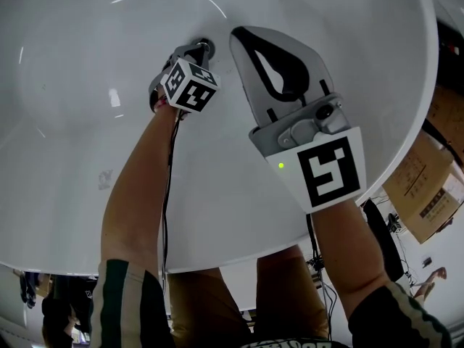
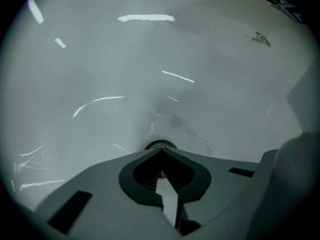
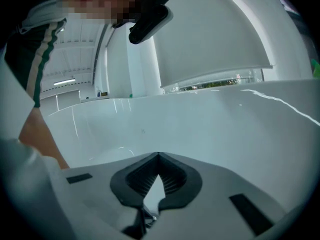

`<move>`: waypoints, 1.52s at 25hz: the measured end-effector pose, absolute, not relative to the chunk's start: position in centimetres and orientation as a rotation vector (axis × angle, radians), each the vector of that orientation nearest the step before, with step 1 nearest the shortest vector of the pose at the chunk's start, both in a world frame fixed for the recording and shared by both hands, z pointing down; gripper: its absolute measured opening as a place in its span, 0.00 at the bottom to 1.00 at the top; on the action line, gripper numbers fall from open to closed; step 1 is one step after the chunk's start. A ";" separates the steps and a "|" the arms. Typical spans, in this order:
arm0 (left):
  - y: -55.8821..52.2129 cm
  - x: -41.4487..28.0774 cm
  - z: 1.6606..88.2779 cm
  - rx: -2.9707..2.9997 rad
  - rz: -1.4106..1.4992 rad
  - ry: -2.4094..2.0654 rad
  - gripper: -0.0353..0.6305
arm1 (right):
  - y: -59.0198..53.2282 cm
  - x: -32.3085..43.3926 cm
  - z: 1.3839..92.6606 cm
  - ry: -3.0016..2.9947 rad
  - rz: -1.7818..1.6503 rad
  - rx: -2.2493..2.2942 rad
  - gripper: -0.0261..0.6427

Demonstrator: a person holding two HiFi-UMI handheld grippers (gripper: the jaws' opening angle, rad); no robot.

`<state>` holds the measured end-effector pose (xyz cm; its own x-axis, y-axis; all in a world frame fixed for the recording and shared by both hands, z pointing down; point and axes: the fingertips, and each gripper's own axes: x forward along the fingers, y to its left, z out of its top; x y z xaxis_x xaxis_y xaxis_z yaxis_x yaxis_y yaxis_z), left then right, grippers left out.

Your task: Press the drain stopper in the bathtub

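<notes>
The left claw (image 2: 160, 151), clenched on nothing, pointed straight at the drain stopper (image 2: 160, 145) just beyond its tips on the bathtub (image 2: 100, 74) floor; the right claw (image 1: 241, 33), likewise clenched and empty, aimed past the stopper's right.

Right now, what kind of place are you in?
Probably a warehouse-like hall, not a home bathroom: a white bathtub with a drain stopper, cardboard boxes beside it, and a high ceiling with strip lights.

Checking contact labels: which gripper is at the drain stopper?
The left gripper: its shut fingers point at the drain stopper, tips right by it. The right gripper faces the tub wall instead.
</notes>
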<state>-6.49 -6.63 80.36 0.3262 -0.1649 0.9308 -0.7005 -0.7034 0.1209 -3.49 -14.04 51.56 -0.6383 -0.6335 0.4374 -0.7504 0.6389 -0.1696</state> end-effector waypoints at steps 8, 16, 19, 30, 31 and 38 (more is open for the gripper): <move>-6.1 -7.0 81.8 2.019 1.433 -0.709 0.06 | -14.1 -3.0 51.5 -2.523 0.602 1.193 0.06; -5.6 -7.1 82.7 1.999 1.508 -0.643 0.06 | -14.8 -3.2 51.8 -2.519 0.617 1.220 0.06; -5.8 -6.7 82.4 1.950 1.537 -0.637 0.06 | -14.8 -3.1 51.7 -2.518 0.617 1.221 0.06; -6.1 -6.9 82.7 1.944 1.528 -0.746 0.06 | -14.8 -3.1 51.8 -2.527 0.680 1.230 0.06; -5.9 -6.9 82.7 1.936 1.510 -0.736 0.06 | -14.7 -3.2 51.8 -2.524 0.685 1.220 0.06; -5.9 -6.8 82.4 1.922 1.475 -0.696 0.06 | -15.1 -3.0 51.5 -2.528 0.683 1.252 0.06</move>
